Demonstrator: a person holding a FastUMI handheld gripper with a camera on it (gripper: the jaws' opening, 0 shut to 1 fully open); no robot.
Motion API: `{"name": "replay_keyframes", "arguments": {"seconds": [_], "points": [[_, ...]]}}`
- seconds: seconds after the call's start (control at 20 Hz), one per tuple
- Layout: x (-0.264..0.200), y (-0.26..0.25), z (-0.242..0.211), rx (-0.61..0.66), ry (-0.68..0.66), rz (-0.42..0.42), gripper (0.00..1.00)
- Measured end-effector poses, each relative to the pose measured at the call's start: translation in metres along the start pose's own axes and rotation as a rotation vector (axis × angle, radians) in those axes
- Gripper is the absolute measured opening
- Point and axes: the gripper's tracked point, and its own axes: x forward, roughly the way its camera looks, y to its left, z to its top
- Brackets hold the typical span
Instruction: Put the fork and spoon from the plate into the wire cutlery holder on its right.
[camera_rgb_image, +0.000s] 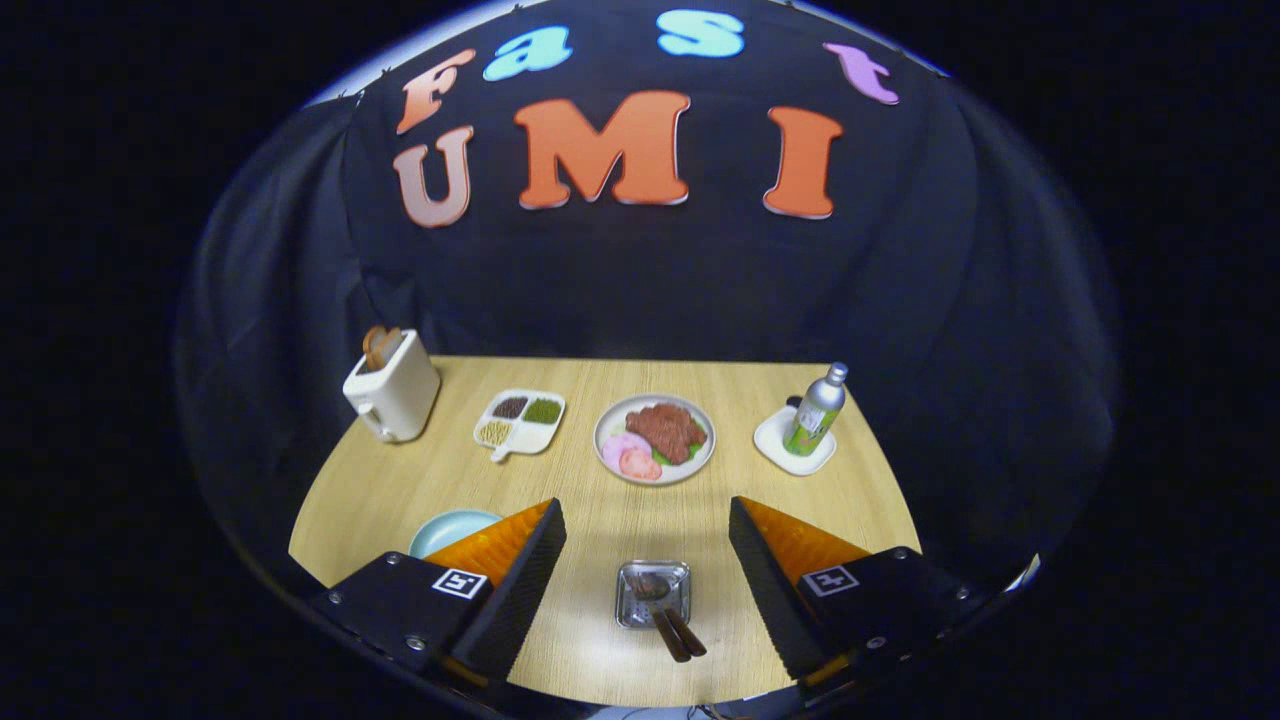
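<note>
A small square metal cutlery holder (653, 593) stands on the wooden table (600, 480), between my two fingers and below them. Two brown-handled utensils (678, 632) rest in it with their heads inside and their handles leaning out toward me; which is the fork and which the spoon is hard to tell. To the holder's left lies a pale blue plate (452, 528), partly hidden behind my left finger (520, 560), and its visible part is bare. My gripper (645, 508) hangs open above the table with nothing between its fingers.
Along the back of the table stand a cream toaster (392, 395) with bread in it, a white divided dish (520, 420) of grains, a plate of meat and ham (655, 438), and a silver bottle (818, 408) on a white saucer (793, 448).
</note>
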Motion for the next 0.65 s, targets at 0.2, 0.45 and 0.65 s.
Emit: {"name": "replay_keyframes", "arguments": {"seconds": [0.2, 0.45, 0.65], "points": [[-0.022, -0.018, 0.021, 0.085, -0.194, -0.044, 0.98], [-0.037, -0.028, 0.02, 0.183, -0.283, -0.048, 0.98], [-0.038, -0.028, 0.01, 0.199, -0.26, -0.029, 0.98]]}}
